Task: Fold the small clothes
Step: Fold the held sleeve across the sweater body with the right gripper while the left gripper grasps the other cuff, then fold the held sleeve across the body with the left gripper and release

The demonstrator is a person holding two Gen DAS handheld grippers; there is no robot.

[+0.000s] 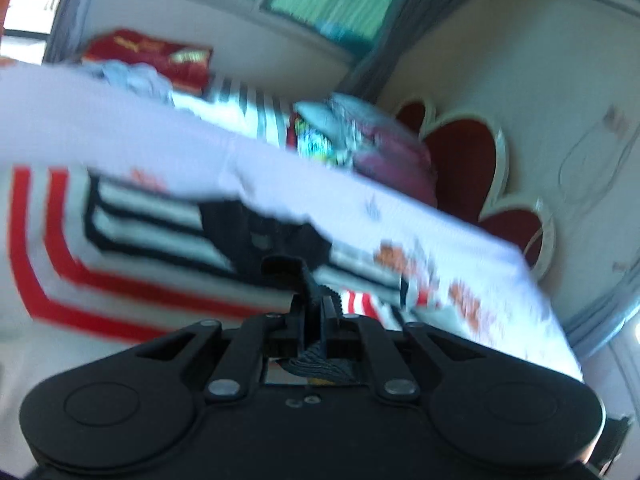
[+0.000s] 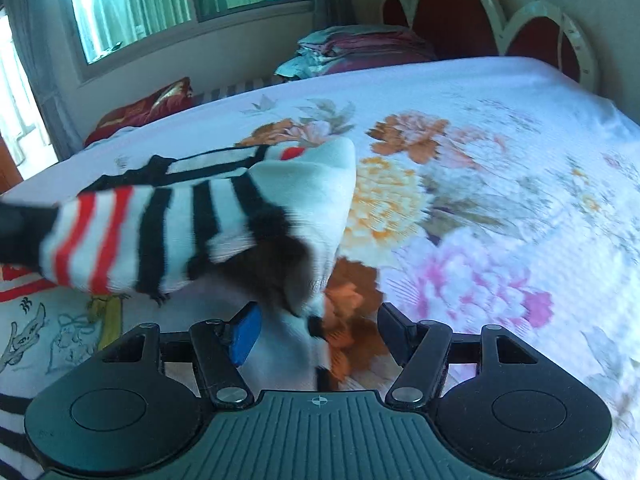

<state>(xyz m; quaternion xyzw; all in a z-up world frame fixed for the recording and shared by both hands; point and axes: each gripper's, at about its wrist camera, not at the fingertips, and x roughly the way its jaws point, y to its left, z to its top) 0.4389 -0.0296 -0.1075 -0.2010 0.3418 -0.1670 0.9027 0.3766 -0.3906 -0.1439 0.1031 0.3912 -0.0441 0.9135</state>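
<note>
A small white sweater [image 2: 168, 224] with black and red stripes hangs lifted over the floral bed sheet [image 2: 460, 168]. My left gripper [image 1: 316, 304] is shut on the sweater's dark edge [image 1: 280, 240], with fabric pinched between its closed fingers. The striped cloth [image 1: 120, 240] spreads to the left in the left wrist view. My right gripper [image 2: 316, 328] is open. Its blue-padded left finger [image 2: 244, 332] and black right finger [image 2: 394, 328] stand apart. The sweater's lower corner [image 2: 304, 304] dangles between them, blurred with motion.
A pile of folded clothes [image 2: 352, 48] lies at the far side of the bed by the red headboard [image 2: 452, 12]. A red cushion [image 2: 148, 108] sits under the window. A printed cloth [image 2: 48, 332] lies at the near left.
</note>
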